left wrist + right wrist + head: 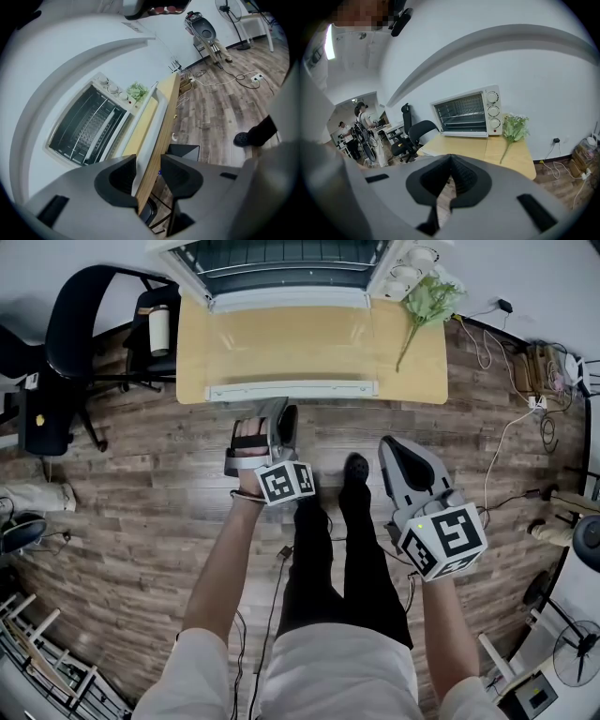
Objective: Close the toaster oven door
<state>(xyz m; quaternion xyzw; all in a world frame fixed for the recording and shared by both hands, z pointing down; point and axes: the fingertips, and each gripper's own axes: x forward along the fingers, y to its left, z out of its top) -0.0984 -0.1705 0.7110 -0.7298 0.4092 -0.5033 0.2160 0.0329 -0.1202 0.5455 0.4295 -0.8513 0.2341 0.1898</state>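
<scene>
Door [291,343] of the toaster oven [281,261] is lying swung down flat over the wooden table [412,367], with its white handle [319,389] reaching the table's near edge, so the task is not yet done. The person is standing at that edge and is holding the left gripper [279,420] just beside the handle, near its left half. In the left gripper view the jaws are standing spread, and the handle and the table edge are running through the gap between them; whether either jaw is touching the handle I cannot tell. That placement is probably meant to get a jaw under the handle so the door can be lifted. The right gripper [398,451] is hanging lower and off to the right, well apart from the door, with its jaws pressed together on nothing, apparently kept out of the way since one gripper should be enough here. A sprig of green flowers [427,301] is lying on the table right of the oven, clear of the door's swing, and an office chair [84,324] is standing at the left.
</scene>
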